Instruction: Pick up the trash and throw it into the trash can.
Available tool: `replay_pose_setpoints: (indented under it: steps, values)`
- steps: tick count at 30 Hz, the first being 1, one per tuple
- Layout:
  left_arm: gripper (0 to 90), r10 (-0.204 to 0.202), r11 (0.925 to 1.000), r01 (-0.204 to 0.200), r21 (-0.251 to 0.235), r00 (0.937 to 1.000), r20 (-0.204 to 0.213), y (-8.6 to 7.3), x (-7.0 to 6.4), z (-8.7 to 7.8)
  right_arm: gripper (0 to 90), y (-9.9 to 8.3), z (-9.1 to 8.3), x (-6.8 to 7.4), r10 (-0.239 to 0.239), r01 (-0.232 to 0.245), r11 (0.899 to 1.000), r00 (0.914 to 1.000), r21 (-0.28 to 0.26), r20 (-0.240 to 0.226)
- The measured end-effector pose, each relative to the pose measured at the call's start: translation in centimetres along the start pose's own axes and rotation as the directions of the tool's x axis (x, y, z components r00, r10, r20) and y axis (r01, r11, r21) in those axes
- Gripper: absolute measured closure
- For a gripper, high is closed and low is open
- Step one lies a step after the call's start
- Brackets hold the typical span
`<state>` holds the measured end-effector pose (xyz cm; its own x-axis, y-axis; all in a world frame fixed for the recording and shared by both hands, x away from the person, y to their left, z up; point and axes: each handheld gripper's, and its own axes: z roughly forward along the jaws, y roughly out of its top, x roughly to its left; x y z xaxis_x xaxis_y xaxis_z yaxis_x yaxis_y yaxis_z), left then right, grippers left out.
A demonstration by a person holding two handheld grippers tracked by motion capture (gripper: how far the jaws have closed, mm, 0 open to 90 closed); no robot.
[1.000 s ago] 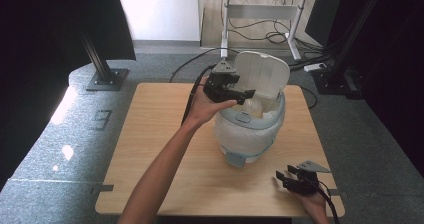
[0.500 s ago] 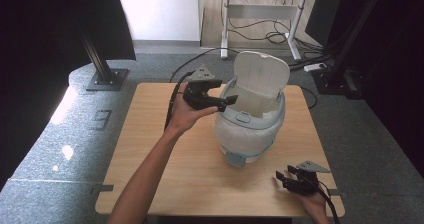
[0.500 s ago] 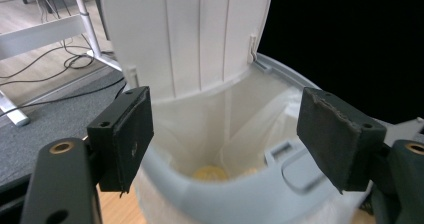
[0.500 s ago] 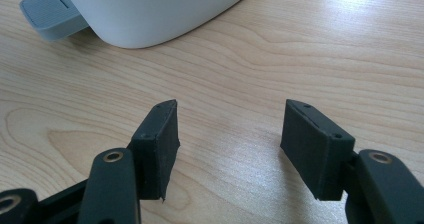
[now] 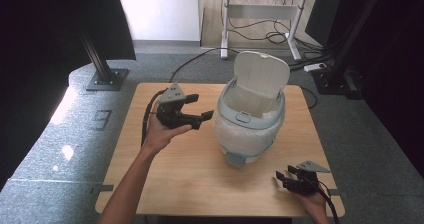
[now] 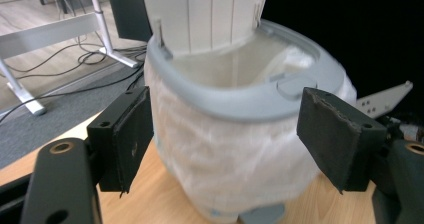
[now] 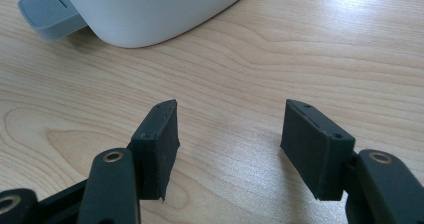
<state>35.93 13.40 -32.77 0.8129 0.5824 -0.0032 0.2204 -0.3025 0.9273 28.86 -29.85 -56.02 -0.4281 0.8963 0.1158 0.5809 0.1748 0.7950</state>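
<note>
Risk of tipping at the lined bin (image 5: 249, 129)
Left gripper (image 5: 196, 113) and right gripper (image 5: 286, 178) are held released, empty; a sideways nudge could topple it.

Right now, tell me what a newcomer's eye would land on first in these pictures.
First comes the white bin in the middle of the wooden table, its lid tipped up and a white liner bag folded over its grey rim. Next is the left gripper, held open just left of the bin and pointed at it. The right gripper sits open and low near the table's front right corner.
</note>
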Motion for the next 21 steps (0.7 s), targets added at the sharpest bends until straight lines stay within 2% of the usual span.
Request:
replay_pose_setpoints:
  steps: [1,7,12,17,19,20,21]
  values:
    - [22.2,0.002,1.0000,-0.002,0.003,0.9999,-0.013,-0.6,-0.1,-0.3,39.2,0.0,0.0,0.0,0.000,0.000,1.000,1.0000,-0.001,0.000]
    - [22.0,0.010,0.9999,-0.010,0.012,0.9995,-0.030,-3.4,-1.0,-1.3,39.1,0.0,0.0,0.1,0.002,-0.002,1.000,1.0000,-0.002,-0.002]
    - [22.0,0.007,0.9995,-0.006,0.032,0.9993,-0.036,-6.1,-1.4,-1.5,39.1,0.0,0.0,0.0,0.003,-0.003,1.000,1.0000,-0.005,-0.003]
    - [22.1,-0.038,0.9984,0.039,0.042,0.9989,-0.029,-8.7,-1.2,-1.2,39.1,0.0,0.0,-0.1,0.004,-0.004,1.000,1.0000,-0.005,-0.002]
    - [22.1,-0.050,0.9978,0.052,0.042,0.9983,-0.030,-9.1,-1.1,-1.2,39.1,0.0,0.0,-0.1,0.002,-0.002,1.000,1.0000,-0.003,-0.001]
    - [22.1,-0.069,0.9965,0.070,0.045,0.9971,-0.031,-10.4,-0.9,-1.2,39.1,0.0,0.0,-0.1,0.002,-0.002,1.000,1.0000,-0.003,-0.002]
    - [22.1,-0.075,0.9959,0.076,0.049,0.9967,-0.033,-11.0,-0.9,-1.2,39.1,0.0,0.0,-0.1,0.002,-0.002,1.000,1.0000,-0.002,-0.001]
